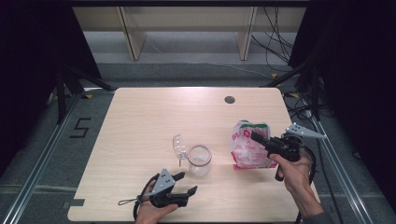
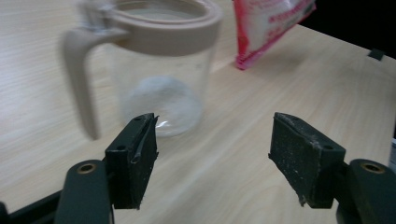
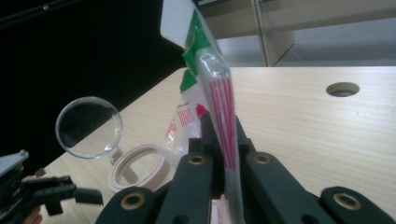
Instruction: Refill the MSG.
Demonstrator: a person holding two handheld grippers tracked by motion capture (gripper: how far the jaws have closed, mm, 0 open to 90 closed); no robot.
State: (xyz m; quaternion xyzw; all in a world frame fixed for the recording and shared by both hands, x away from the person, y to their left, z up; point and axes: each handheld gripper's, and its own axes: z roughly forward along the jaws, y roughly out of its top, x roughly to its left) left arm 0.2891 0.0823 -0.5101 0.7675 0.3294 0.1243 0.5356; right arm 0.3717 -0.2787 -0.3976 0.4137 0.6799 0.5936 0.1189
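A clear jar (image 1: 199, 160) with a beige rim and handle stands on the wooden table (image 1: 140, 116), its round clear lid (image 1: 180, 145) flipped up to the left. My left gripper (image 1: 186, 183) hovers open near the front edge, just short of the jar (image 2: 163, 60), with nothing between its pads (image 2: 135, 158). To the right, my right gripper (image 1: 256, 136) is shut on a pink, white and green bag (image 1: 247, 145), pinching its upper edge (image 3: 217, 88) and holding it upright. The jar's rim (image 3: 140, 170) and lid (image 3: 88, 121) lie beyond the bag.
A round cable hole (image 1: 229, 99) sits near the table's far right. Wooden shelving (image 1: 187, 23) stands behind the table, and cables (image 1: 280, 51) run over the floor at the right. Dark curtains flank both sides.
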